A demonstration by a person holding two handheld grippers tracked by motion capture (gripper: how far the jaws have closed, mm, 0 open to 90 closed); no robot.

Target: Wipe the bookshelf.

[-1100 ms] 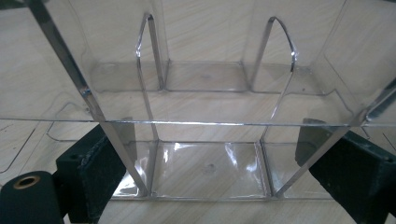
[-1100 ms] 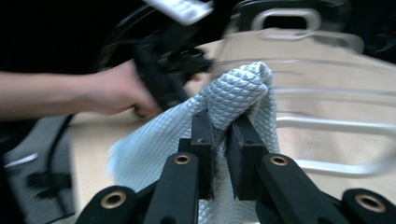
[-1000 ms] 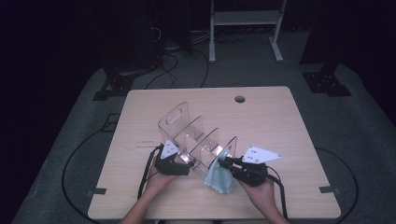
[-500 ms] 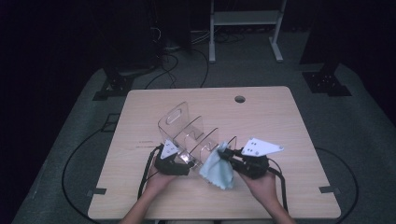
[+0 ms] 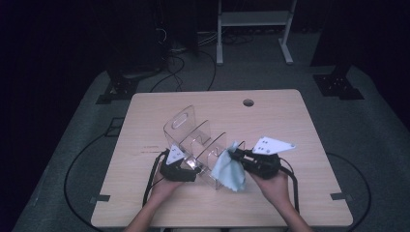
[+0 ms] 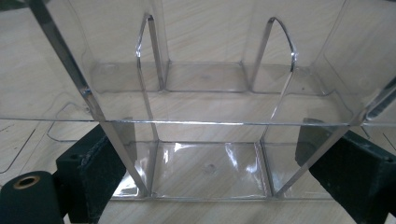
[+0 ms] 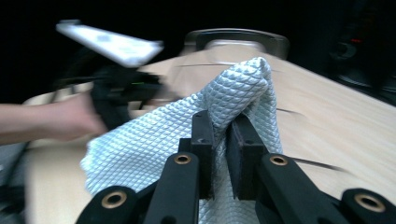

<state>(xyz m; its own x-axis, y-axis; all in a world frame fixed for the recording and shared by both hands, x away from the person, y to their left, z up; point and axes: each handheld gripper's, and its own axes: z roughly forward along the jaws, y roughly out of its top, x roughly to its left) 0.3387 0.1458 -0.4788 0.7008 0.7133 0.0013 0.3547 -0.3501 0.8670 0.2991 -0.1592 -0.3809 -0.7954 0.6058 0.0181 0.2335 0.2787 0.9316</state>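
Right gripper [image 5: 235, 155] clamped on cloth [image 5: 228, 169], beside organizer [image 5: 193, 140]. Left gripper [image 5: 186, 166] jaws wide, clamped across organizer's end.

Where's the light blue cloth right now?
In the high view, the cloth hangs from the right gripper, against the near right end of the clear divided box.

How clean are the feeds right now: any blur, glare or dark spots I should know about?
High view: wooden table lit, surroundings nearly black. Left gripper view: sharp, with white glare streaks on the clear plastic divided organiser. Right gripper view: background and far hand smeared by blur, while the pale blue quilted cloth near the right gripper stays fairly crisp.
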